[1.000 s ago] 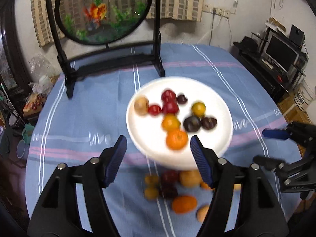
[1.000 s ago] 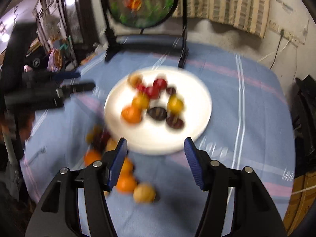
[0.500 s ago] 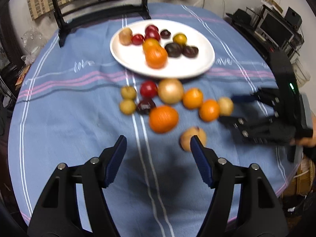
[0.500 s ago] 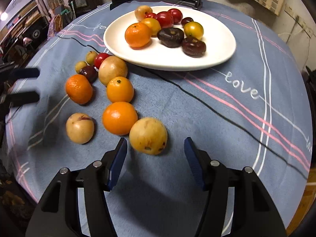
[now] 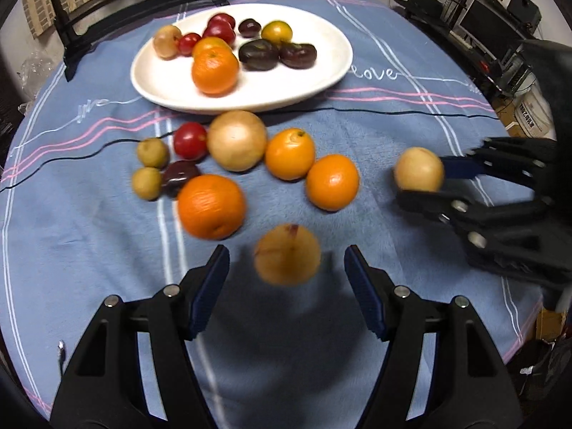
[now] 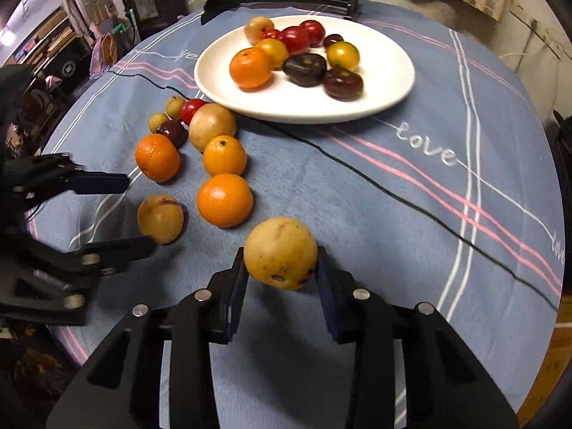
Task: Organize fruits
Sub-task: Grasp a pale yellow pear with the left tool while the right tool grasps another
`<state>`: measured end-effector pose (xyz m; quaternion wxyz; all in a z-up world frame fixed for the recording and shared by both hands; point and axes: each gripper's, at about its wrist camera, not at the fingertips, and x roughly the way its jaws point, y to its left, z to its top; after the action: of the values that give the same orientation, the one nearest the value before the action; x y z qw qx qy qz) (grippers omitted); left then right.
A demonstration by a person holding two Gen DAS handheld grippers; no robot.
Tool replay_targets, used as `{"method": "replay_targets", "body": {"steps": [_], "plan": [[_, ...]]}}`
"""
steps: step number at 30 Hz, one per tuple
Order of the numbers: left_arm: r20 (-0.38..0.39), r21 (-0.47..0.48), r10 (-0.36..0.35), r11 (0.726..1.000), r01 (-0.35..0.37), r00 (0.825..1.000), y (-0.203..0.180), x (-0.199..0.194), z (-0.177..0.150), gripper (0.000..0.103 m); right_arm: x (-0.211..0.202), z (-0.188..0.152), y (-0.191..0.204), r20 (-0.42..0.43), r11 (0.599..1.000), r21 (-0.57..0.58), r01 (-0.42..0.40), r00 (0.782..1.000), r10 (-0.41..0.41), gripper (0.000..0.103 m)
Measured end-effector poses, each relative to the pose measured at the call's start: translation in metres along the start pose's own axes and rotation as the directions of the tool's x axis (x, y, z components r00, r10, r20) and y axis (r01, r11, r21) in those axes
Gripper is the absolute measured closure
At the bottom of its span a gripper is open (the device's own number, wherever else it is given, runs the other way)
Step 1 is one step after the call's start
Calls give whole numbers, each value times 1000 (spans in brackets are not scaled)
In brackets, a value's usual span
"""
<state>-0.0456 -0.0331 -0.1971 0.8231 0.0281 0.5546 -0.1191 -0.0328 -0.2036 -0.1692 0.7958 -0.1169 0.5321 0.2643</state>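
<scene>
The white plate (image 6: 386, 82), far ahead of both claws, holds ten fruits; nine lie on the blue cloth (image 6: 357, 196). The right claw (image 6: 281, 279) — gaping half a second ago — now grips a yellow fruit (image 6: 280, 252); the left claw (image 5: 286, 279) stays open around another yellow fruit (image 5: 287, 254).

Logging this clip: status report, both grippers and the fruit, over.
Right gripper shut on tan fruit. Left gripper open, straddling yellow fruit on cloth. White plate part-filled; three oranges lie between.
</scene>
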Motion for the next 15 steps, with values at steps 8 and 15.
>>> {"method": "replay_targets", "body": {"steps": [8, 15], "plan": [[-16, -7, 9, 1000, -9, 1000, 5, 3, -1, 61, -8, -9, 3, 20, 999, 29, -14, 1000, 13, 66], [92, -3, 59, 998, -59, 994, 15, -41, 7, 61, -16, -7, 13, 66, 996, 79, -50, 997, 45, 66]]}}
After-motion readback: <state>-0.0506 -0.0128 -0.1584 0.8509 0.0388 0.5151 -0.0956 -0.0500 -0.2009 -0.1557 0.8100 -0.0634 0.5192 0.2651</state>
